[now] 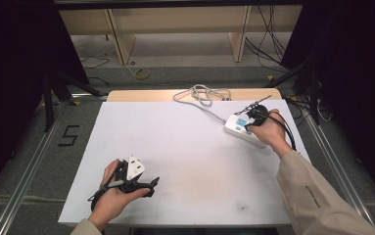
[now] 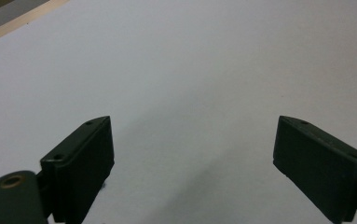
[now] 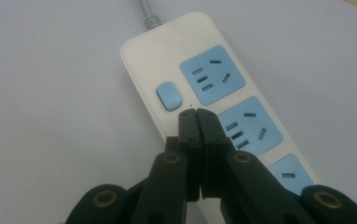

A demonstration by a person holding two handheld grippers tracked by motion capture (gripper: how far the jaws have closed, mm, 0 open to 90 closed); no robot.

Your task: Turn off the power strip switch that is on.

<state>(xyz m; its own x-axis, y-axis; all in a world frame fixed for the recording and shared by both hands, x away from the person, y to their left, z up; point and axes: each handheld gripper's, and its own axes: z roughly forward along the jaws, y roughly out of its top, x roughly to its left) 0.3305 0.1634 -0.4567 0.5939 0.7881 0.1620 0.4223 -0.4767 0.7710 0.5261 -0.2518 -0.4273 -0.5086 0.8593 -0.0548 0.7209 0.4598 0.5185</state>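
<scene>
Strip: white plastic power strip [image 3: 199,88] with 3 blue sockets, at the table's far right.
Right gripper [image 3: 197,113]: jaws pressed together, empty, tips beside the strip's blue switch [image 3: 168,96].
Left gripper [image 2: 192,154]: jaws wide, empty, well apart from the strip.
Risk: we could slip off the switch and shove the strip.

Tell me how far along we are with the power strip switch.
Done: the right gripper is shut, empty, tips just short of the blue switch on the power strip. In hand: lining up on it. Left: the press itself, likely; contact isn't visible. The left gripper sits open over bare table.
</scene>
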